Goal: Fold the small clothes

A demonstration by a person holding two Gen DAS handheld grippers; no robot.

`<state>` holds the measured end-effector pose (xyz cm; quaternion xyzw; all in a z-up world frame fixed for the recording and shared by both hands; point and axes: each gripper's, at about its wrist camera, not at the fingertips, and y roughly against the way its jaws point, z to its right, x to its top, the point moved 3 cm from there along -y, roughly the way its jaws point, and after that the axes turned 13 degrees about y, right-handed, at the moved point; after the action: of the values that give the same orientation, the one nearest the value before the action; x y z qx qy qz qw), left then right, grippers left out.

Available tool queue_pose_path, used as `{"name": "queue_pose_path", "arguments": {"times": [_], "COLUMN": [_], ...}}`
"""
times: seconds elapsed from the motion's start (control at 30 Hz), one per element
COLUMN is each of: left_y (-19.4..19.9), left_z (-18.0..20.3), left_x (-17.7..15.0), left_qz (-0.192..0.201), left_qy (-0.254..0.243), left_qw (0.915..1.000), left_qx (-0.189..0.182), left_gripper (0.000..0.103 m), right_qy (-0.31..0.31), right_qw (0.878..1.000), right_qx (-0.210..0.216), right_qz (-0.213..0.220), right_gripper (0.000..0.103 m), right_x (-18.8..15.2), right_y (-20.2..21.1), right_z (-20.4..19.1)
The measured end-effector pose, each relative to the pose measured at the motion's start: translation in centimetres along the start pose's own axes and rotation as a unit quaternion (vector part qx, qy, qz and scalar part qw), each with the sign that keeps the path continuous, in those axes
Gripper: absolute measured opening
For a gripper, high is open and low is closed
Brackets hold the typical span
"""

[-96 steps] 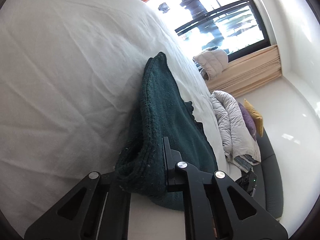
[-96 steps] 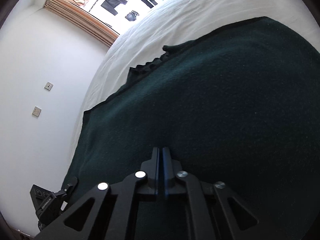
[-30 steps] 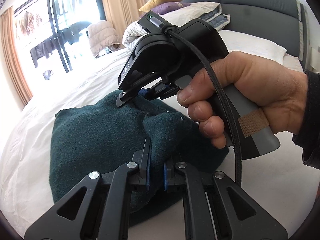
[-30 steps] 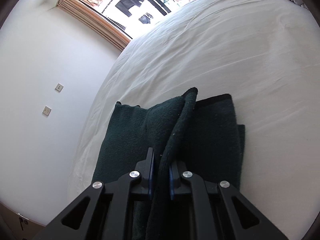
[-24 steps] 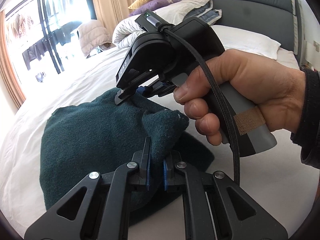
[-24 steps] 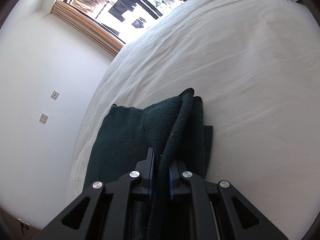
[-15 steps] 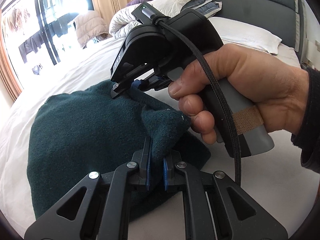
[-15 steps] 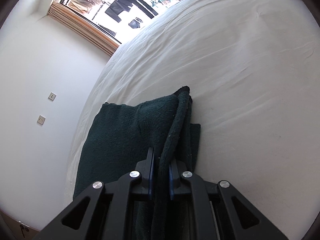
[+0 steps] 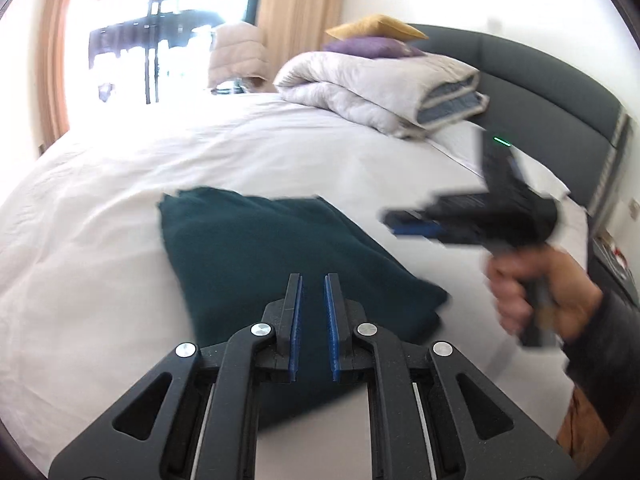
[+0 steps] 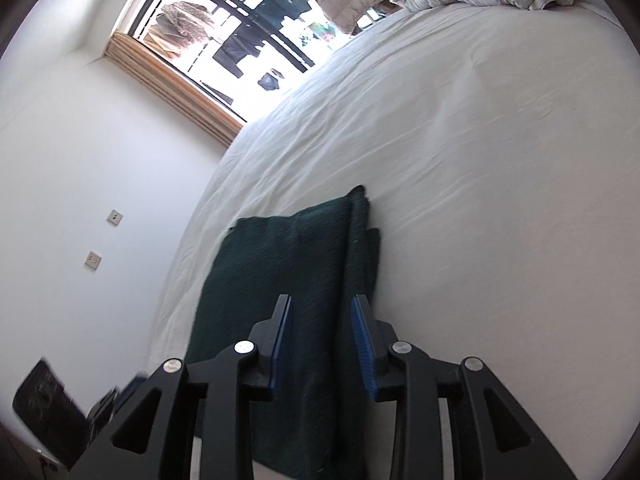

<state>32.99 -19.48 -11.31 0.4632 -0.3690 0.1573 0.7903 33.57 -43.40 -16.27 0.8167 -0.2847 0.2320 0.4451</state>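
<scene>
Green fleece cloth (image 9: 276,264) lies folded on the bed (image 9: 100,240) ahead of my left jaws (image 9: 313,320), narrowly parted, and my right jaws (image 10: 322,344), wide, both empty to let it settle

Left gripper (image 9: 313,292) jaws slightly parted, right gripper (image 10: 321,312) jaws wide, both empty.

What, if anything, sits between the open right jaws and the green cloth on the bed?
Nothing visible. The right gripper hangs open directly over the folded dark green cloth, which lies flat on the white bed sheet. The left gripper is also open, off the cloth.
</scene>
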Motion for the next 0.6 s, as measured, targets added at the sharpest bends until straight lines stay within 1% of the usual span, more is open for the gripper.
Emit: {"name": "queue_pose_path", "arguments": {"times": [0.07, 0.1, 0.17, 0.23, 0.3, 0.37, 0.43, 0.53, 0.6], "left_y": [-1.9, -2.7, -4.9, -6.4, -6.4, -6.7, -7.0, -7.1, -6.8], "left_z": [-1.5, -2.1, -2.9, -4.2, -4.7, -4.9, -5.2, -5.7, -5.7], "left_x": [1.4, 1.6, 0.8, -0.9, -2.3, -3.3, -4.4, -6.9, -7.0], "left_qz": [-0.021, -0.029, -0.062, -0.084, -0.086, -0.09, -0.102, -0.11, -0.114], "left_qy": [0.011, 0.01, -0.009, -0.015, -0.027, -0.045, -0.054, -0.047, -0.039], "left_qw": [0.9997, 0.9994, 0.9972, 0.9946, 0.9936, 0.9918, 0.9898, 0.9899, 0.9901], "left_qx": [0.008, 0.016, 0.041, 0.06, 0.068, 0.079, 0.083, 0.076, 0.072], "left_gripper": [0.01, 0.01, 0.01, 0.01, 0.01, 0.01, 0.01, 0.01, 0.01], "right_qy": [0.02, 0.028, 0.03, 0.016, 0.005, 0.0, 0.001, -0.002, -0.01], "right_qw": [0.999, 0.999, 0.998, 0.998, 0.998, 0.998, 0.998, 0.999, 0.999], "right_qx": [0.02, 0.024, 0.022, 0.023, 0.026, 0.025, 0.02, 0.016, 0.021], "right_qz": [-0.016, -0.025, -0.046, -0.059, -0.057, -0.053, -0.052, -0.049, -0.045], "right_gripper": [0.033, 0.033, 0.033, 0.032, 0.024, 0.024, 0.024, 0.022, 0.02], "right_x": [-0.8, -1.3, -2.6, -4.0, -5.0, -5.8, -6.5, -7.8, -9.0], "right_y": [-0.7, -1.2, -2.3, -3.1, -3.1, -2.6, -2.1, -1.3, -0.7], "right_z": [-1.7, -2.3, -2.7, -2.2, -1.9, -1.9, -1.8, -1.5, -1.3]}}
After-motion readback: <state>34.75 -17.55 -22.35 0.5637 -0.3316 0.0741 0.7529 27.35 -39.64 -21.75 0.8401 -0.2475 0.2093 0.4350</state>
